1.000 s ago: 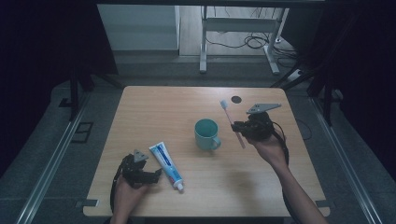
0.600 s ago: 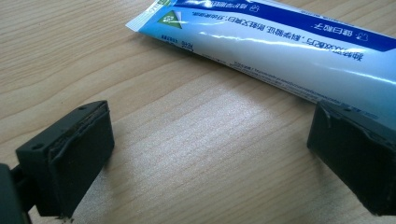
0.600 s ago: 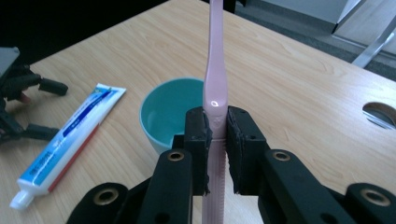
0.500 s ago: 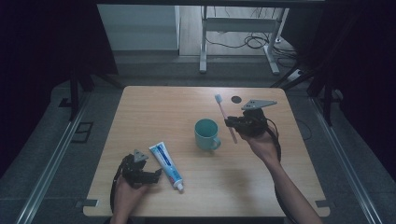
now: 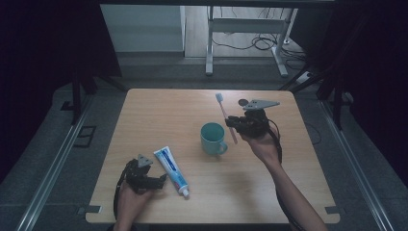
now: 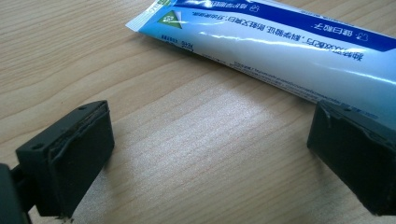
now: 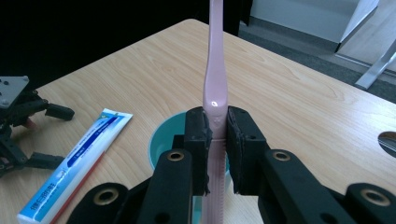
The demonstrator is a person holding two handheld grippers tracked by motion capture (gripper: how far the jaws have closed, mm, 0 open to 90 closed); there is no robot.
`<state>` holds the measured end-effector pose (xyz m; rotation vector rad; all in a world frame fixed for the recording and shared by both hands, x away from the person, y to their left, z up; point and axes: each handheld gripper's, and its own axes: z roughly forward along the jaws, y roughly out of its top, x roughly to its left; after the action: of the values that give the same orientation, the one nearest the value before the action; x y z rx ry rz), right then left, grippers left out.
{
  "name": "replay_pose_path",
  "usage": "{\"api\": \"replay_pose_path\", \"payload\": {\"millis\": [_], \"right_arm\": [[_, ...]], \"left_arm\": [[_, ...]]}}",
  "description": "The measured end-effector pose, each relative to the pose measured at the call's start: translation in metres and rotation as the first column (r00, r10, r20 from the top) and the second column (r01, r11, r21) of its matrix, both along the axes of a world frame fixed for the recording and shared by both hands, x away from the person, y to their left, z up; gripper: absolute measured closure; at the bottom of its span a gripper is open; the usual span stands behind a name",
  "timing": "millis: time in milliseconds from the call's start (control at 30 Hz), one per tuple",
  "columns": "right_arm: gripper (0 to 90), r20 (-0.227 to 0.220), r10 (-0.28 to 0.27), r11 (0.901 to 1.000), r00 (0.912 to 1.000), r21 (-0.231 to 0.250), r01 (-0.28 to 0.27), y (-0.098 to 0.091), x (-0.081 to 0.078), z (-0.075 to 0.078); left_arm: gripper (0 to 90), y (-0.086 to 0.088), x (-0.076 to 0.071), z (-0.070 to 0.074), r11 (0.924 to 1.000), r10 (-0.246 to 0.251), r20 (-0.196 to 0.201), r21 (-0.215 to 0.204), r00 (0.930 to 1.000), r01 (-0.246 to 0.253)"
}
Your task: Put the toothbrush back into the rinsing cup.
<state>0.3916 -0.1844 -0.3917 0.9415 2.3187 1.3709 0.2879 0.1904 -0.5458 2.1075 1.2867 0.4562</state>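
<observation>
Pink toothbrush [image 5: 226, 117] is pinched at mid-handle by the right gripper [image 5: 233, 123], jaws pressed on both sides; brush head up at 11 o'clock, lower end just beside the mug's rim at its 3 o'clock. Right gripper view: handle [image 7: 215, 93] upright between the pads, over the teal mug [image 7: 161, 140]. Mug [image 5: 213, 138] stands at table [image 5: 159, 110] centre. Toothpaste tube [image 5: 171, 169] lies at the mug's 7 o'clock. Left gripper [image 5: 161, 179] rests just beside the tube, at its 9 o'clock, jaws spread, holding nothing; tube [image 6: 289, 42] lies ahead of them.
</observation>
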Motion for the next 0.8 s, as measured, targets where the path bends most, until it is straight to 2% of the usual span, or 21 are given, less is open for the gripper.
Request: {"api": "replay_pose_path", "payload": {"millis": [433, 800], "right_arm": [[78.3, 0.016, -0.007, 0.9988, 0.9998, 0.049, 0.006, 0.004, 0.007, -0.001], [78.3, 0.041, -0.005, 0.997, 0.9991, 0.078, 0.002, 0.018, 0.016, 0.002]], "left_arm": [[0.6, 0.0, 0.0, 0.0, 1.0, 0.001, -0.001, -0.001, 1.0, -0.001], [0.6, 0.0, 0.0, 0.0, 1.0, 0.002, -0.002, -0.002, 1.0, -0.002]]}}
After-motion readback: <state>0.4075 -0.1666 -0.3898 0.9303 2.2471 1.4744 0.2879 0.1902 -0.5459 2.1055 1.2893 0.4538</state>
